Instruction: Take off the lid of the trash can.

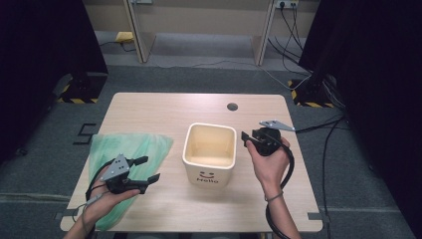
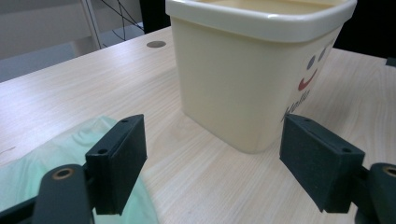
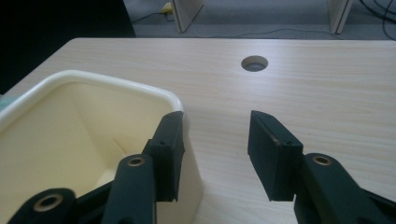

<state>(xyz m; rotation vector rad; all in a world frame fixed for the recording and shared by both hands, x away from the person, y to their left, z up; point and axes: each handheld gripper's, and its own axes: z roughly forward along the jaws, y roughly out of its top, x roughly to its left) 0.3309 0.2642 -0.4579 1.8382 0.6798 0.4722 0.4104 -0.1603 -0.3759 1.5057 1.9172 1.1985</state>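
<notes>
L hand (image 1: 102,196) comes in from the near-left corner, palm up under the left hand-held gripper (image 1: 148,169), which points right across the counter (image 1: 149,109) toward the cream bin (image 1: 209,154). Jaws spread wide, nothing btwn them; it sits over the green plastic bag (image 1: 127,149) lying flat on the counter's left side. R hand (image 1: 271,159) rises from the near edge, wrist straight, fingers wrapped round the right hand-held gripper (image 1: 245,138), aimed left at the bin's right rim. Jaws apart, empty, one hanging over the rim w/o touching. Bin stands upright mid-counter, smiley face toward the person.
</notes>
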